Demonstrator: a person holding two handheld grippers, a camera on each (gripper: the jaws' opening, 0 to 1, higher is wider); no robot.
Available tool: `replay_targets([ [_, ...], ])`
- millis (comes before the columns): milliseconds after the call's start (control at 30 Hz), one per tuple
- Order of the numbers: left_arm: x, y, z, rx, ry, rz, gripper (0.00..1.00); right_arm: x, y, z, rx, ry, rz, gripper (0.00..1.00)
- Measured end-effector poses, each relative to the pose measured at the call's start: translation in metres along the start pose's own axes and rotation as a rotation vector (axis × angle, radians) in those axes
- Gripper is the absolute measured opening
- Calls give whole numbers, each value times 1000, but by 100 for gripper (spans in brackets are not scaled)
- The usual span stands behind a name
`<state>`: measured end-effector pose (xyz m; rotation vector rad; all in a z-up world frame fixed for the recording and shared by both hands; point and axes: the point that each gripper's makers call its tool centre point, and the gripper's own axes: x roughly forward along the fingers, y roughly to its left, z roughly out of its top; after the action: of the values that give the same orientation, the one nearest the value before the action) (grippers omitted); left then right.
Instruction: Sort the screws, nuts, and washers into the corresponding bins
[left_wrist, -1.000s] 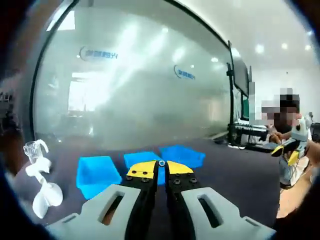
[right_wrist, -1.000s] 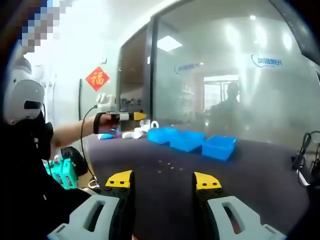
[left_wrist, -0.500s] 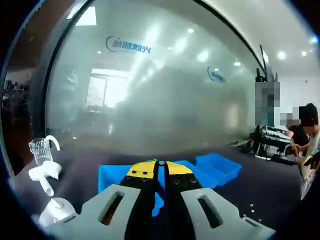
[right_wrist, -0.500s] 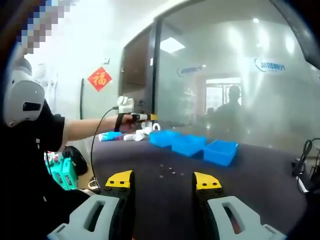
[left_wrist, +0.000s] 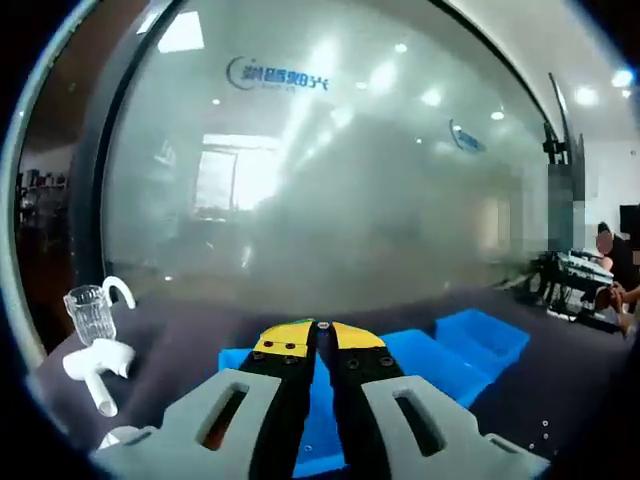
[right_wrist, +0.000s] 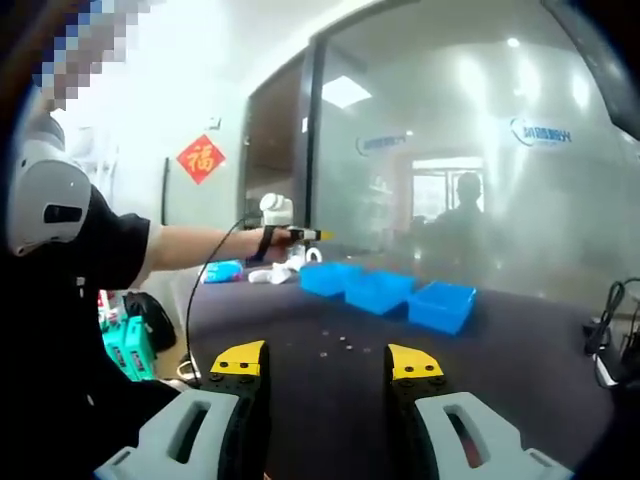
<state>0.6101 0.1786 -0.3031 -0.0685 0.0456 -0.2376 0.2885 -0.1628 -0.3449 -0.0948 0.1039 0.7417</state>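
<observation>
The left gripper (left_wrist: 322, 335) hangs over the blue bins (left_wrist: 470, 345), jaws clenched together with nothing visible between them. The right gripper (right_wrist: 328, 362) hovers with jaws spread, empty. Small fasteners (right_wrist: 341, 343) lie scattered on the dark table (right_wrist: 520, 370), near the three bins.

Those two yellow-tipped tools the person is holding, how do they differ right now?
The left tool has its jaws pressed together, while the right tool has its jaws spread wide apart. The left tool is held out over the blue bins, while the right tool hangs back over the dark table, with the small loose parts ahead of it. They share yellow jaw tips on grey bodies.
</observation>
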Motion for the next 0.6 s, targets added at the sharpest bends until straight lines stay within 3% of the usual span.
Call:
replay_targets([
  [267,0,13,-14,19,31,35,6,-2,2,-2,2,2,2,41],
  [467,-4,7,-16,-12,16,13,6,-3,2,-3,5,2,-1,41],
  [500,-4,4,-17,-7,19,6,8,-3,2,-2,5,1,0,41],
  [600,-5,-2,-16,10,4,-8,25,-2,2,-1,7,-4,1,41],
])
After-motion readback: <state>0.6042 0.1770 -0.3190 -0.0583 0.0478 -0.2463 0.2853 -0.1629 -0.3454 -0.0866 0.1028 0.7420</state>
